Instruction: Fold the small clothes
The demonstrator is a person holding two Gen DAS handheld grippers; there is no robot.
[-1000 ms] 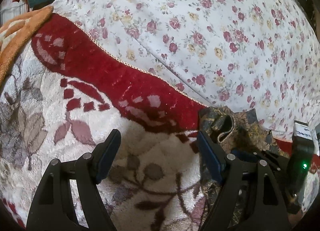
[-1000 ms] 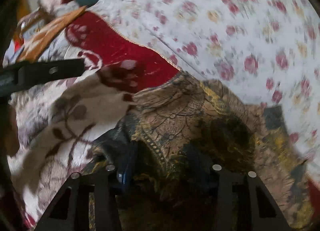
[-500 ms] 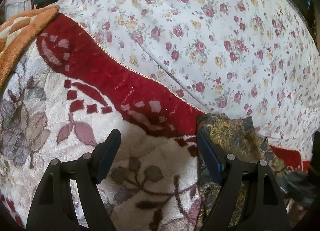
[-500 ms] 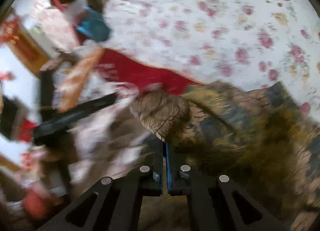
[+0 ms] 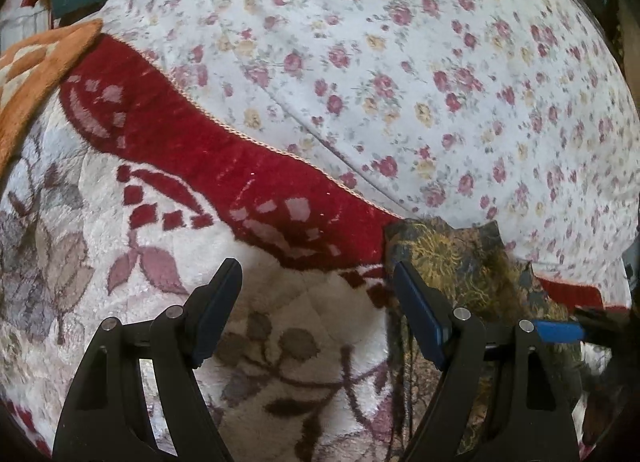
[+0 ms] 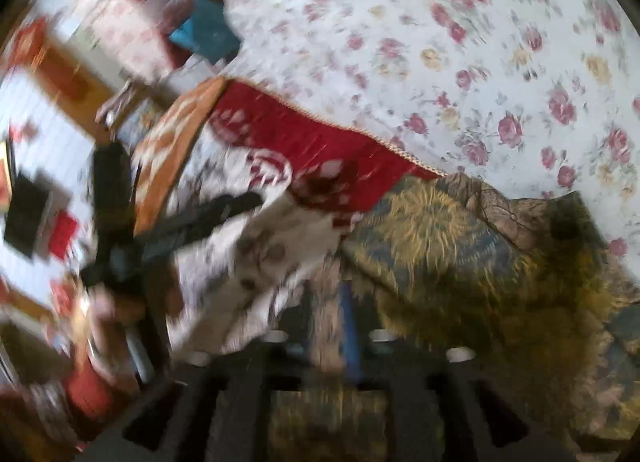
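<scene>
A: Start nearest. What are the grippers doing?

B: The left gripper stands released, its jaws wide apart over the plush leaf-patterned blanket with nothing between them. The right gripper is blurred in its own view; its jaws have just been opening. Whether cloth lies between the blue pads, I cannot tell, nor can I call it open or clenched.

A: And the garment?

B: The dark gold-patterned garment lies just beyond the right gripper, on the blanket's red border and lapping onto the flowered sheet. In the left view it sits just beside the right-hand finger, partly behind it.

A: How far along is the folding?

B: My judgement: partway. One edge looks turned over, but the pile is lumpy, not a flat packet. Squaring and another fold seem left.

A: Its long axis?

B: Roughly from the near edge of the right view up and rightward towards the sheet, though bunching makes that uncertain.
</scene>
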